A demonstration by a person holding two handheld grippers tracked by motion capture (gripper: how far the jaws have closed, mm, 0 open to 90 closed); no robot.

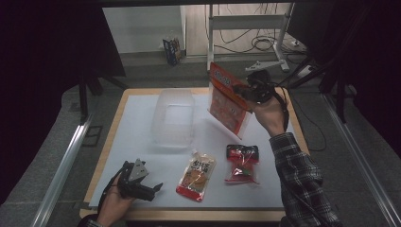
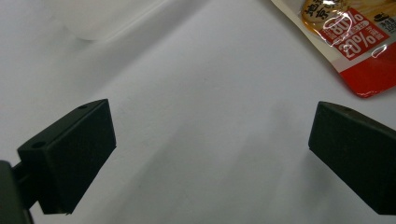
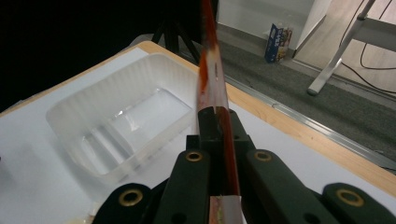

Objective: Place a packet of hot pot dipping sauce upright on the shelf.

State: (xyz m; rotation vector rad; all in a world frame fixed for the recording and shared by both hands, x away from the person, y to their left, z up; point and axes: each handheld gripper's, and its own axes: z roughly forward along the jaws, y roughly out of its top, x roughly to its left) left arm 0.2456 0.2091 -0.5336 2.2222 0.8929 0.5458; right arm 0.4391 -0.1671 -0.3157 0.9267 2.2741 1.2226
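The right gripper (image 1: 246, 90) is clamped on a large flat orange-red foil snack bag (image 1: 228, 100), holding it up in the air over the far right part of the table, just right of the clear plastic tub (image 1: 172, 118). In the right gripper view the jaws are pinched together on the bag's (image 3: 212, 88) thin edge, which stands up between them like a blade, with the tub (image 3: 116, 121) open and empty below and to the left.

The main risk, as I judge it, is the grip itself: the jaws bite only a narrow strip near one edge, and the bag hangs tilted from that point. A glossy film surface could slide out under its own weight, especially if the hand swings quickly toward the tub. The bag also looks broad beside the tub's opening, so it may catch on the rim or lie across the top rather than settle inside (a tilted entry would make that more likely).

The bag is printed with white panels and lettering on orange-red, and its lower part looks paler and see-through.

The left gripper (image 1: 142, 184) rests at the near left of the white table cover (image 1: 142, 142), its jaws spread wide with nothing between them. An orange-and-white stand-up pouch (image 1: 196, 175) and a small black-and-red packet (image 1: 242, 162) lie on the cover near the front edge.
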